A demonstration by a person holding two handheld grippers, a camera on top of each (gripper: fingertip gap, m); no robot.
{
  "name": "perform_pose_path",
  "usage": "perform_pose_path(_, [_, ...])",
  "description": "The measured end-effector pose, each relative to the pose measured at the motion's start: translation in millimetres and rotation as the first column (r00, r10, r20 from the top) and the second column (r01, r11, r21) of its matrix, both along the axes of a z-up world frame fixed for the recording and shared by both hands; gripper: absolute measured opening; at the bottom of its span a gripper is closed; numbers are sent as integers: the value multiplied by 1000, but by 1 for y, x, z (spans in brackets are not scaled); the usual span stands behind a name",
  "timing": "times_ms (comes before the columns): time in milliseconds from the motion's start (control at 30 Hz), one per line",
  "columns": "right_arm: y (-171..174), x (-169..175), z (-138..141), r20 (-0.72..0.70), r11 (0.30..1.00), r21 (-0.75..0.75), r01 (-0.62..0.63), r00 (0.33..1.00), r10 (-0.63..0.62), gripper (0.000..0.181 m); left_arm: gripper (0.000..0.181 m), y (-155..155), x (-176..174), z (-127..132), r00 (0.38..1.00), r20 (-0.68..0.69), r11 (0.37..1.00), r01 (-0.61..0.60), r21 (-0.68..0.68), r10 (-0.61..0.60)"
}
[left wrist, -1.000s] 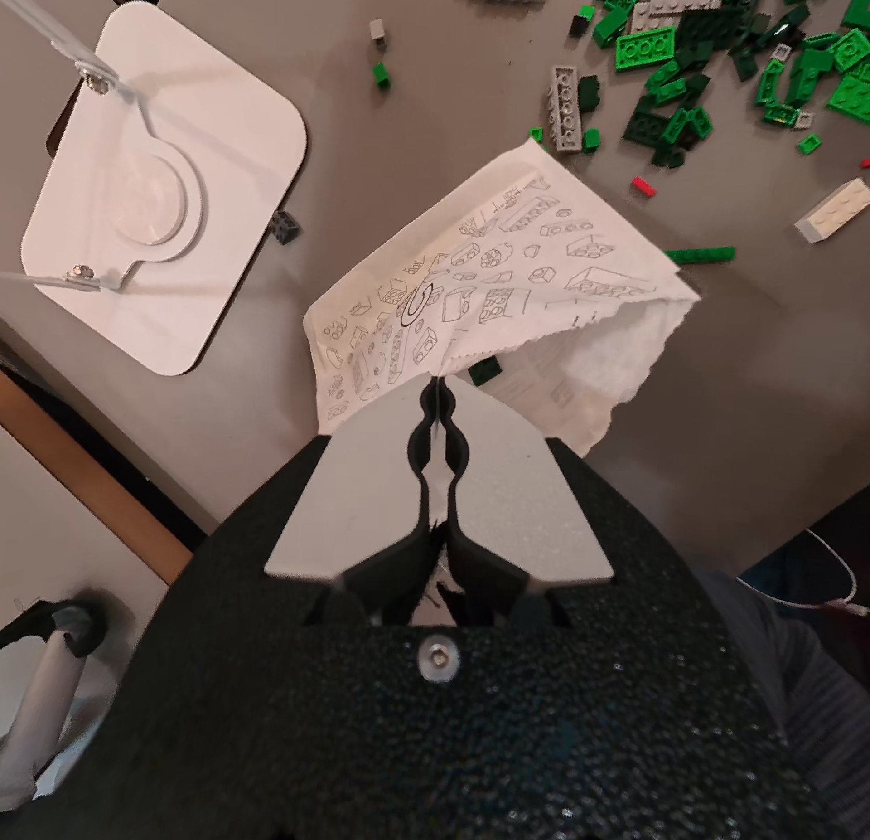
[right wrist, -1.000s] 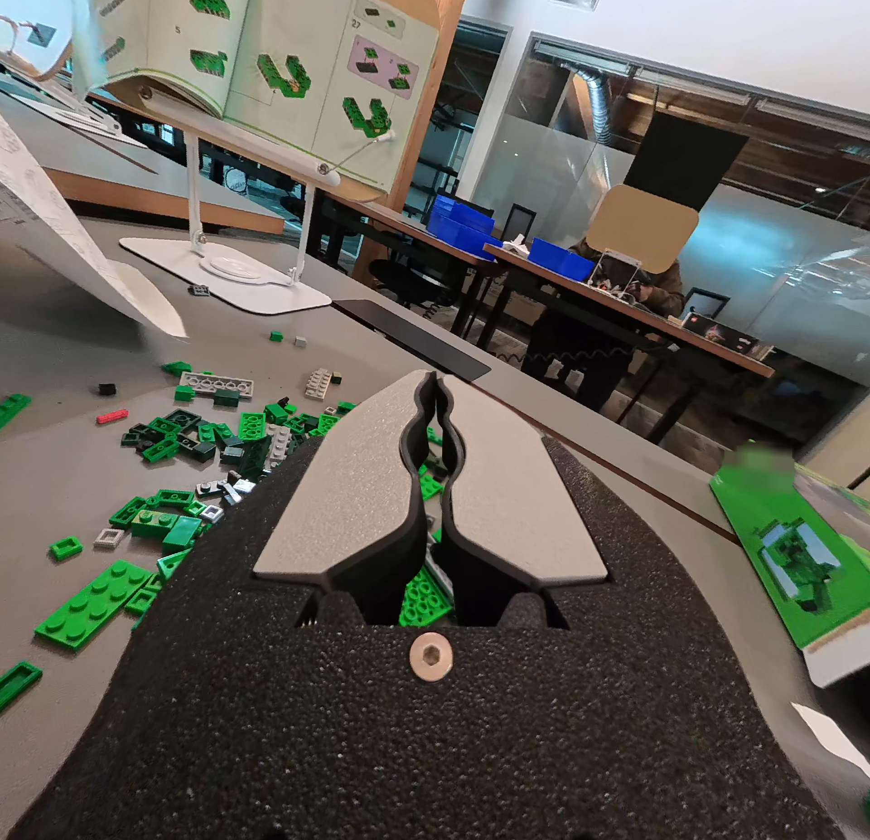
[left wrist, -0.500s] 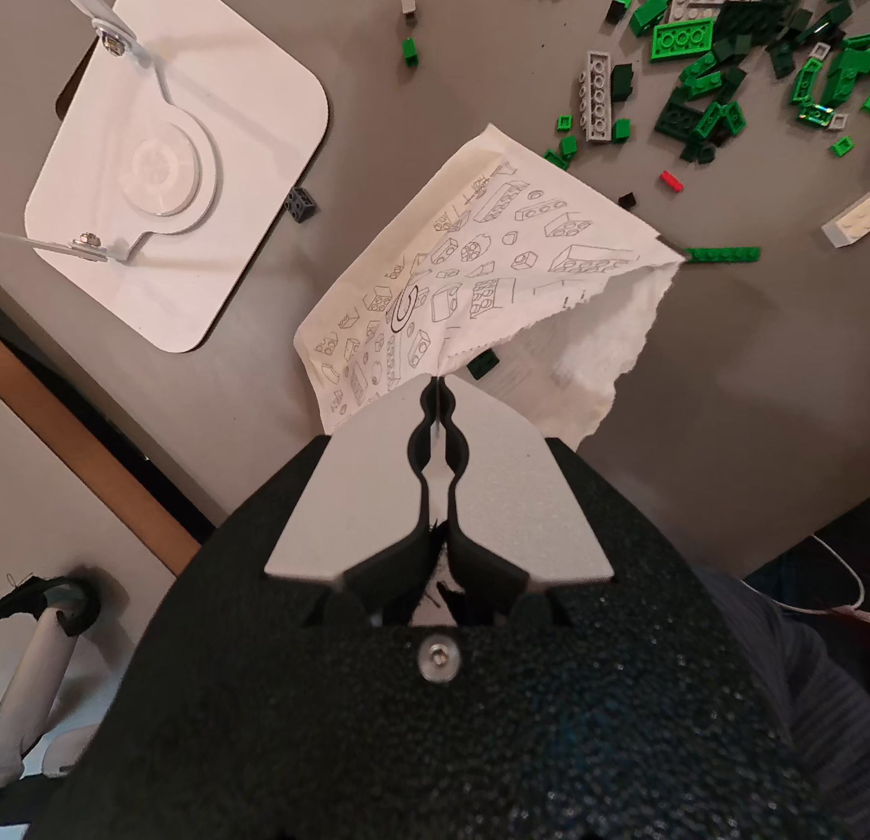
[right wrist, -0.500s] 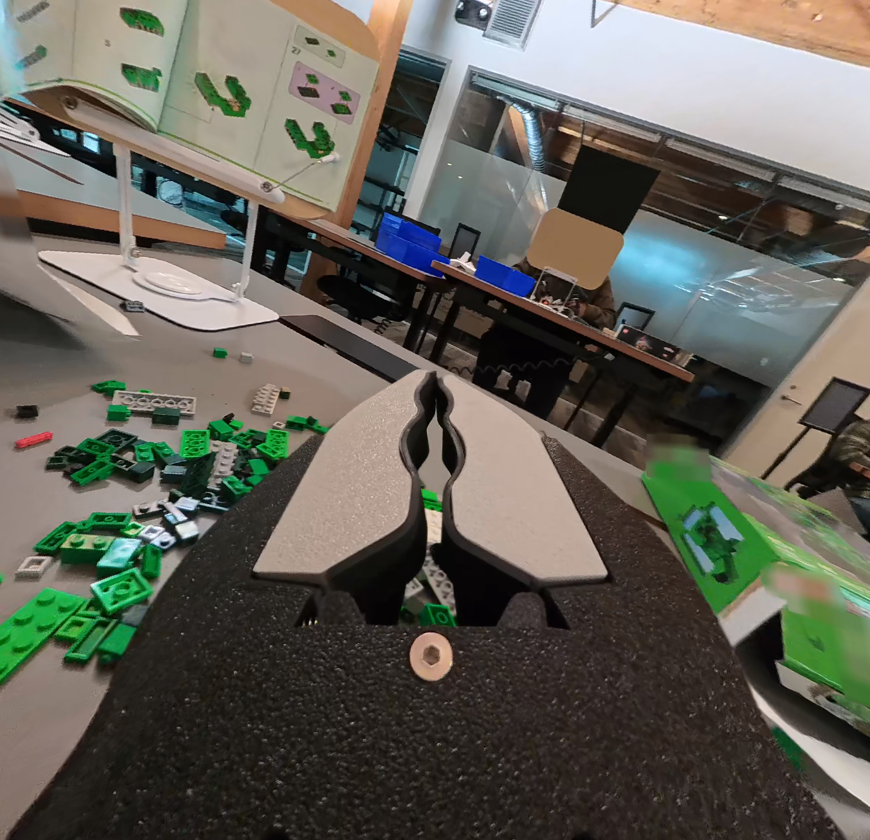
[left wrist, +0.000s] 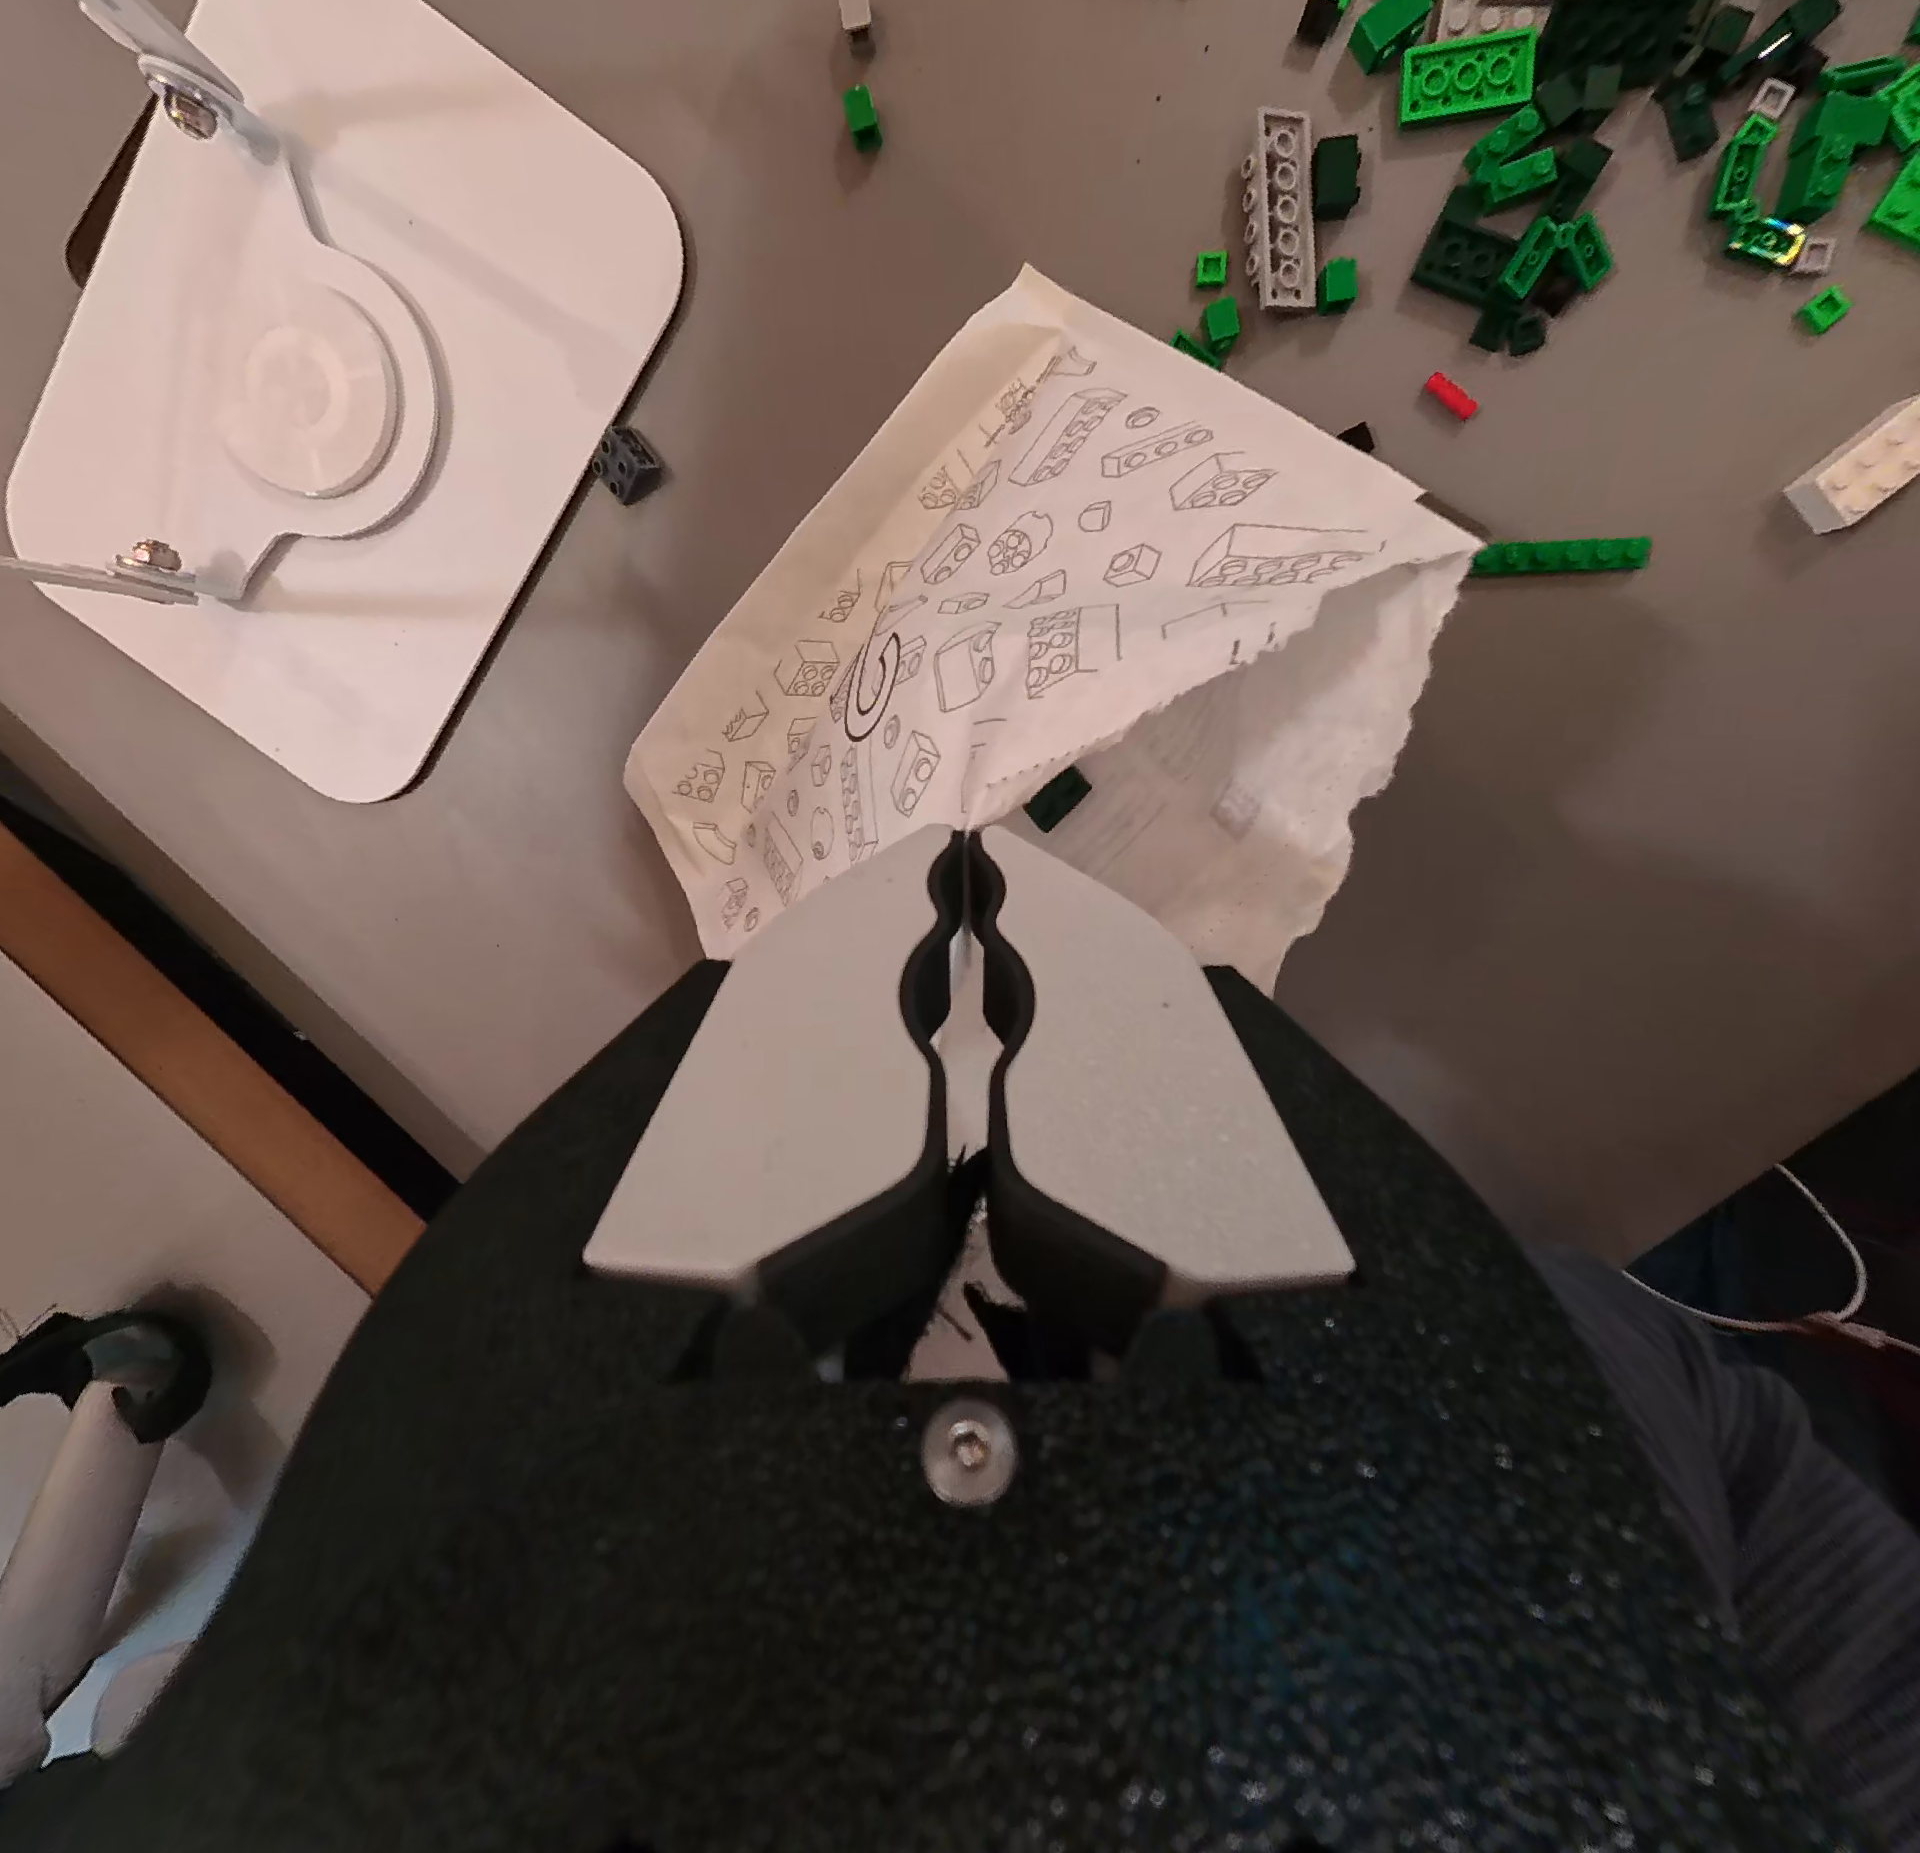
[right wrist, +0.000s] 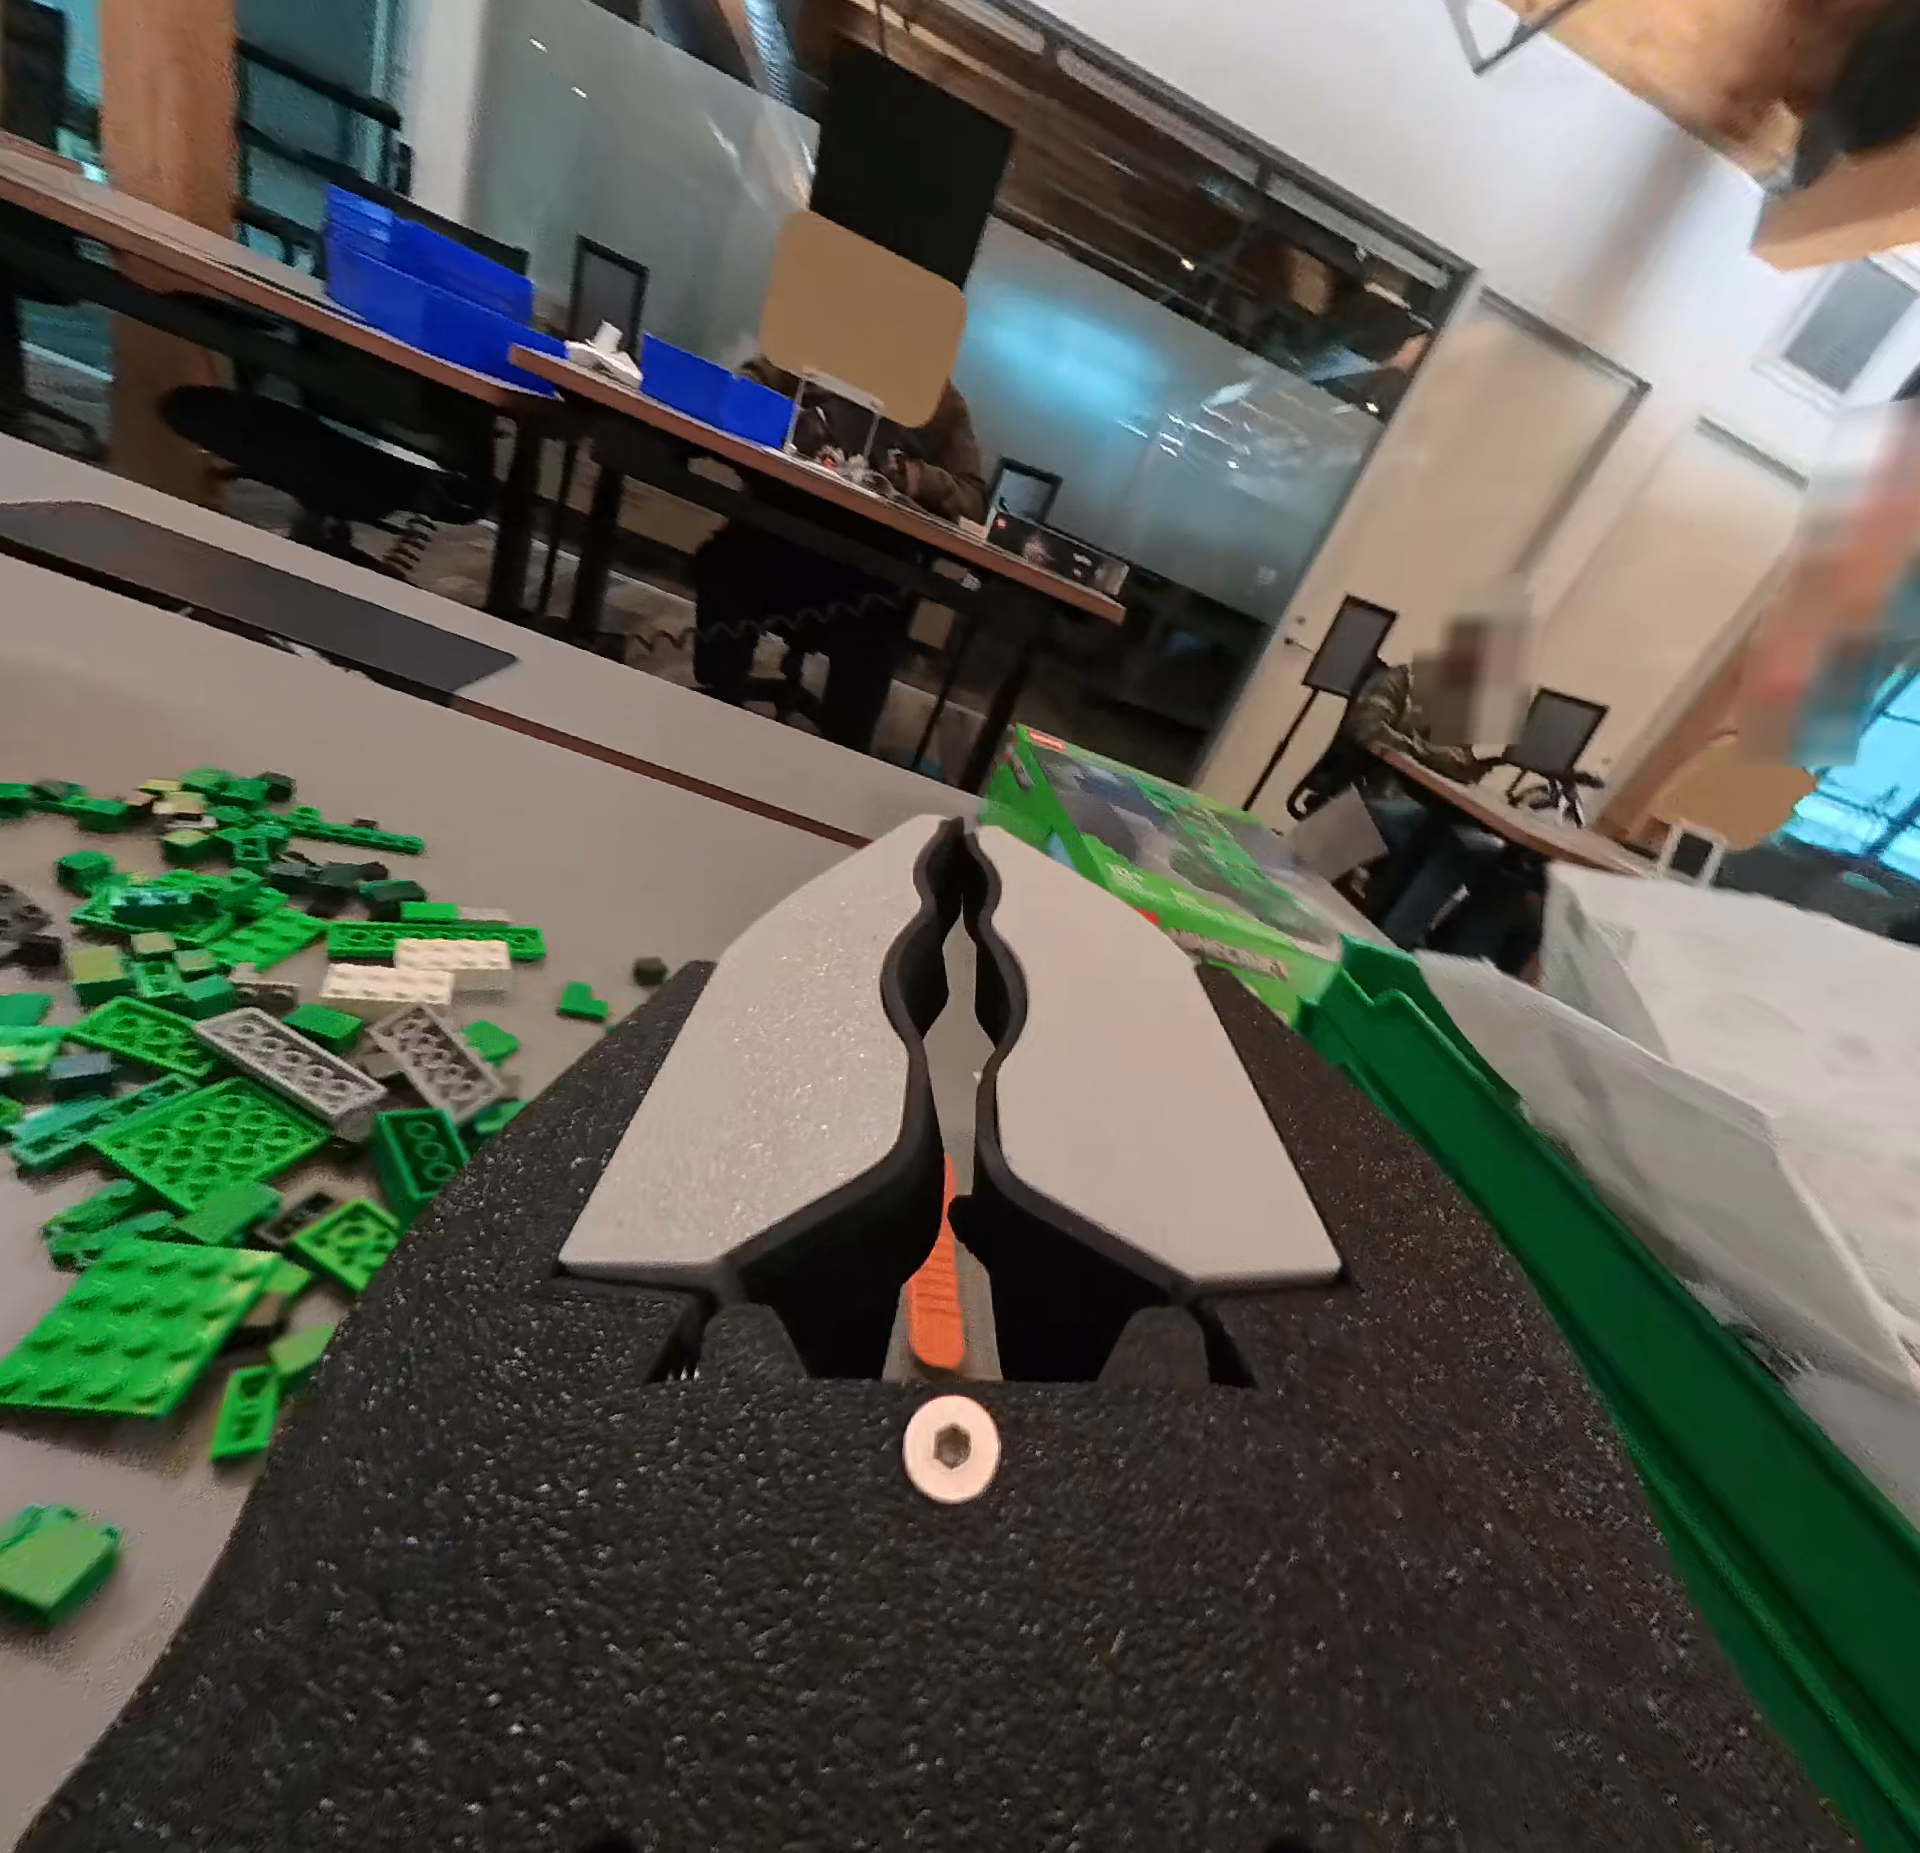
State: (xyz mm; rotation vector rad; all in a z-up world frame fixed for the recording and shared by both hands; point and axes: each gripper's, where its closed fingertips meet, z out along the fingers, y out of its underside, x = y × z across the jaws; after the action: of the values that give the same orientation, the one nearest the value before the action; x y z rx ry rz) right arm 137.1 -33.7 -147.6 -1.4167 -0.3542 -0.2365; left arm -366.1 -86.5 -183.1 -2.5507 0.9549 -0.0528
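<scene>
The white paper bag (left wrist: 1049, 598), printed with line drawings of bricks, is hanging off the left gripper (left wrist: 968, 839), which is pinching its torn upper edge between fully closed fingers, so the bag is sitting right at the tips and fanning out ahead with its mouth gaping to the right. One dark green brick (left wrist: 1058, 797) is peeking out just under that opening. Further ahead and right, a scatter of green and grey bricks (left wrist: 1621, 141) is lying on the grey table (left wrist: 1558, 868), and off to the left a white stand base (left wrist: 312, 380) is sitting flat. The right gripper (right wrist: 964, 853) is clenched with nothing between its fingers, hovering with more loose bricks (right wrist: 208, 1076) to its left and a green box (right wrist: 1164, 868) just past its tips on the right.
</scene>
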Motion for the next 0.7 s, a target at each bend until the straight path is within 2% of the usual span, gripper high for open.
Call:
perform_pose_path(233, [-3, 45, -8, -27, 994, -46, 102, 994, -103, 0, 0, 0, 5, -2, 1000, -5, 1000, 20, -13, -20])
perform_pose_path(700, [-6, 95, -24, -39, 970, -101, 220, 974, -225, 0, 0, 1, 8, -4, 999, -12, 999, 30, -23, -30])
